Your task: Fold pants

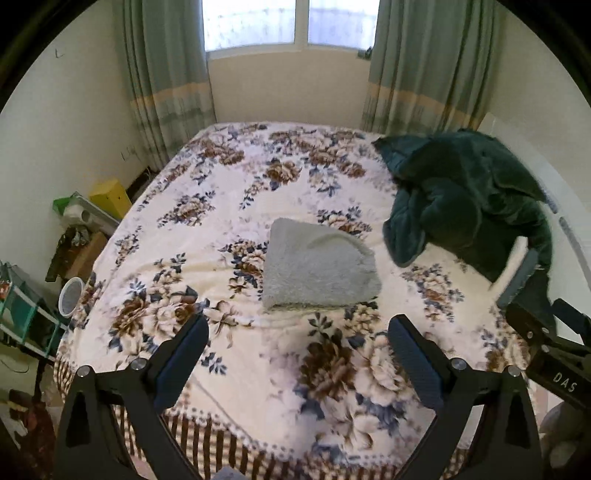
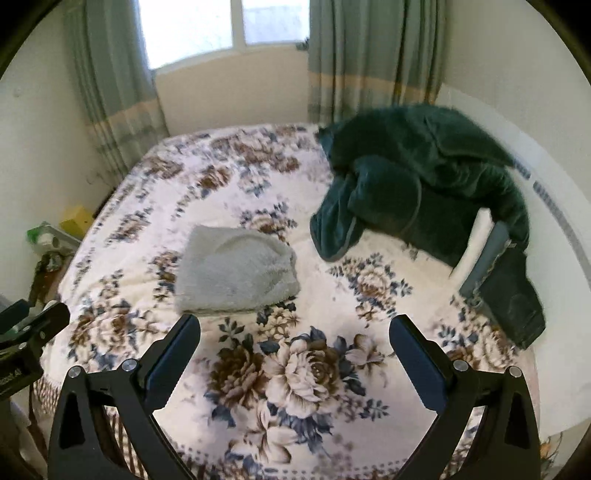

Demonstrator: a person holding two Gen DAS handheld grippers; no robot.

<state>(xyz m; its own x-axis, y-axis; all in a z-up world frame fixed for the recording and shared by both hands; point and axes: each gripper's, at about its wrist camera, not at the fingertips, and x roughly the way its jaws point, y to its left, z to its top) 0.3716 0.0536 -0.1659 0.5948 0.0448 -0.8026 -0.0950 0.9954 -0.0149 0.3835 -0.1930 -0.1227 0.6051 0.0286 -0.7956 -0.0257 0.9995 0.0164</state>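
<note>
Green curtains (image 1: 166, 74) hang at both sides of a bright window (image 1: 291, 22) behind a bed (image 1: 221, 206) spread with a cream blanket printed in brown and blue flowers. Near the middle of the bed lies a folded grey fleecy bundle, the pants (image 1: 317, 269) (image 2: 236, 271), resting flat on the blanket. Toward the right side of the bed sits a rumpled dark green garment (image 1: 469, 195) (image 2: 424, 184), with dark jeans (image 2: 513, 299) just beside it near the bed's edge. Both garments lie apart from the grey bundle. The left tongs (image 1: 298, 354) hang over the near part of the bed, spread wide with nothing between them. The right tongs (image 2: 294, 350) are likewise spread wide and hold nothing. Beside the bed on the left stands a yellow box (image 1: 110, 197).
</note>
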